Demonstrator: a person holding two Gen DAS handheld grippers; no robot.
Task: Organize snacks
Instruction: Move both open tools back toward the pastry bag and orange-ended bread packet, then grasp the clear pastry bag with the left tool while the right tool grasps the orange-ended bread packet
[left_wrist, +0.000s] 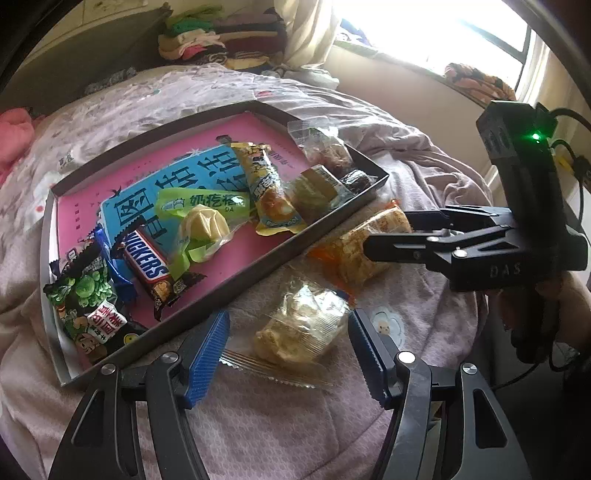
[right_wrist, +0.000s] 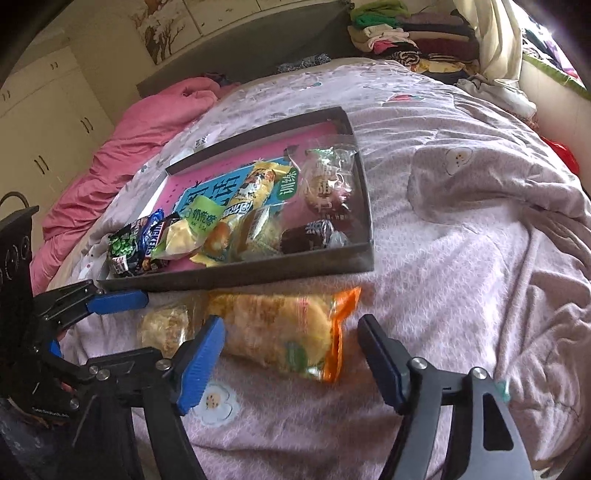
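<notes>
Two snack packs lying loose on mauve quilted bedspread (right_wrist: 461, 240), just beside shallow grey cardboard tray w/ pink floor (left_wrist: 258, 273) full of wrapped snacks

Orange-edged clear bag of pale crackers (right_wrist: 284, 328) flat between spread fingers of right gripper (right_wrist: 291, 354), pads not pressing; clear-wrapped crumbly yellow pastry (left_wrist: 303, 328) between parted fingers of left gripper (left_wrist: 288, 350), ungrasped, touching bedspread near tray's front wall

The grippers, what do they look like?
Both are black, with silver rivets. The left gripper and the right gripper have ridged blue pads on their jaws. The right one's upright handle has a green light, black cables and faint lettering.
</notes>
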